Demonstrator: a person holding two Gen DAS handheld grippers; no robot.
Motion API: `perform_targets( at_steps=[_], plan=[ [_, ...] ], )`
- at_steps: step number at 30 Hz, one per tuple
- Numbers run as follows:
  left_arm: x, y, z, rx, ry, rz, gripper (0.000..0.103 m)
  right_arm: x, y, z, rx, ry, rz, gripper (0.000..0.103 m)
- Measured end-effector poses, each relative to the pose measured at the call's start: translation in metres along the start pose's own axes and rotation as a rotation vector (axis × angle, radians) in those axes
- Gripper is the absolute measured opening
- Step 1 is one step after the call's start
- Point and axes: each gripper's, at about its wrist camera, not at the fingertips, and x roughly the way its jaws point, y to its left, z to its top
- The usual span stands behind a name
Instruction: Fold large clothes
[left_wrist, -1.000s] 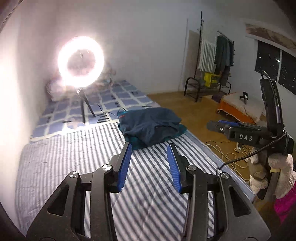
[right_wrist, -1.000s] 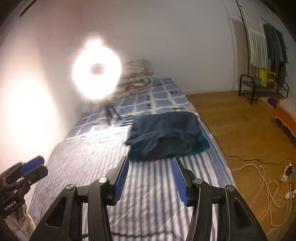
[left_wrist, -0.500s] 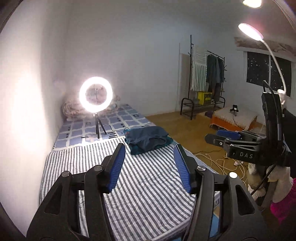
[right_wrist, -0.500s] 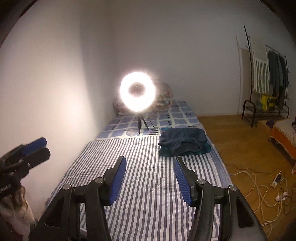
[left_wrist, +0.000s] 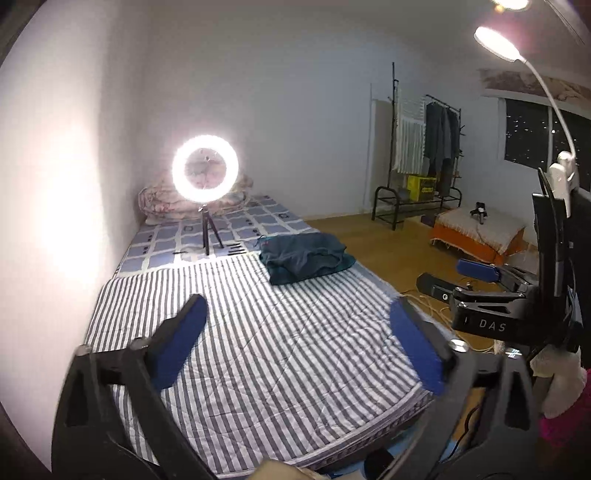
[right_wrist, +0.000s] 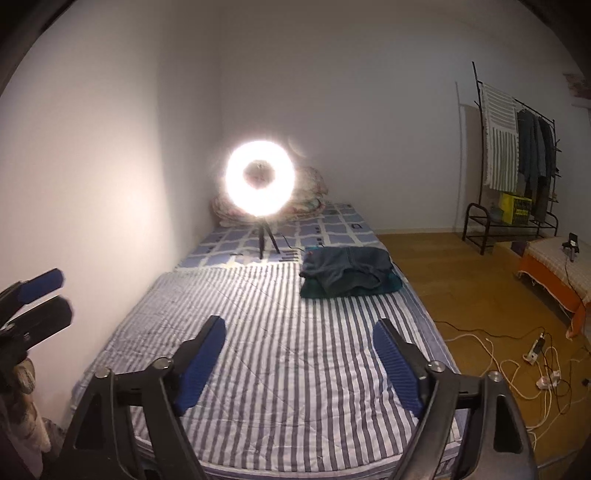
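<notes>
only folded clothes (right_wrist: 349, 271) on bed (right_wrist: 280, 354)

I saw plain white walls (right_wrist: 332, 92) and a wooden floor (right_wrist: 461, 280). A lit ring light (left_wrist: 205, 173) stood on a tripod on the bed (left_wrist: 258, 332), which wore a striped cover. A clothes rack (left_wrist: 424, 147) stood against the far wall, a dark window (left_wrist: 535, 133) beside it. Cables (right_wrist: 517, 365) lay across the floor.

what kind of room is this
Most likely a bedroom: a striped bed along the wall, a clothes rack hung with garments, and a folded dark garment lying on the bed.
</notes>
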Motion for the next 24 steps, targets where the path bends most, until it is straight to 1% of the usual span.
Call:
perform_targets(
  at_steps=[3, 6, 8, 14, 17, 20, 24],
  plan=[
    [0.016, 0.001, -0.011, 0.013, 0.003, 0.025, 0.103, 0.017, -0.002, -0.012, 0.018, 0.005, -0.015, 0.094],
    [0.034, 0.003, -0.019, 0.025, 0.025, 0.046, 0.103, 0.030, -0.005, -0.021, 0.037, 0.009, -0.044, 0.099],
    [0.045, 0.005, -0.025, 0.015, 0.042, 0.046, 0.103, 0.038, -0.009, -0.024, 0.051, 0.012, -0.055, 0.102],
    [0.075, 0.018, -0.037, -0.022, 0.082, 0.040, 0.103, 0.061, -0.020, -0.039, 0.100, 0.015, -0.088, 0.103],
    [0.086, 0.022, -0.044, -0.023, 0.105, 0.046, 0.103, 0.074, -0.021, -0.046, 0.112, 0.037, -0.103, 0.103],
    [0.097, 0.026, -0.049, -0.018, 0.129, 0.063, 0.103, 0.084, -0.020, -0.047, 0.106, 0.059, -0.098, 0.103],
    [0.107, 0.028, -0.055, -0.014, 0.153, 0.079, 0.103, 0.088, -0.016, -0.048, 0.081, 0.056, -0.117, 0.103]
  ],
)
